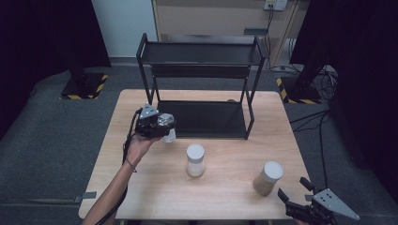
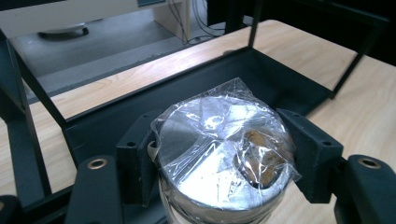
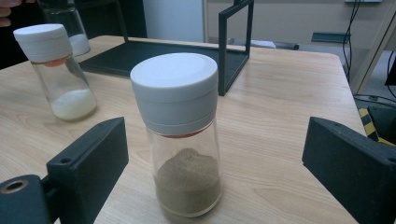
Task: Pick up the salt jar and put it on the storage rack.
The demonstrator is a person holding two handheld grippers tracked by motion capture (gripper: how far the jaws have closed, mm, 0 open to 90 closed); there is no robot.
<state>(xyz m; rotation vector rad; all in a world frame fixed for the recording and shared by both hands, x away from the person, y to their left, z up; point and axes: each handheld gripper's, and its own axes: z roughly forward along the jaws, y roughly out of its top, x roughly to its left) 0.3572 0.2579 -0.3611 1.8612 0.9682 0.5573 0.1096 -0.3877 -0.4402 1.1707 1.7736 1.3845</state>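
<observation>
Up near the left edge of the table (image 1: 141,187), the left gripper (image 1: 162,129) is clamped on a shaker jar (image 2: 224,154) whose silvery top is wrapped in crinkled clear film. In the left gripper view the two black jaws press on either side of that jar just under its cap, and the jar hangs above the front left corner of the black rack (image 1: 202,119). The rack's lower tray lies just beyond it, and its upper shelf stands over the table's far edge. The left hand (image 1: 138,147) grips the tool from below, with the forearm reaching in from the near left corner.

Toward the near right corner, the right gripper (image 1: 294,189) has its jaws standing well apart. In the right gripper view a white-capped jar of brown powder (image 3: 180,135) stands upright on the wood between them, touched by neither. A second white-capped jar, holding white powder (image 1: 195,160), stands upright near the middle of the table, well apart from the brown one.
</observation>
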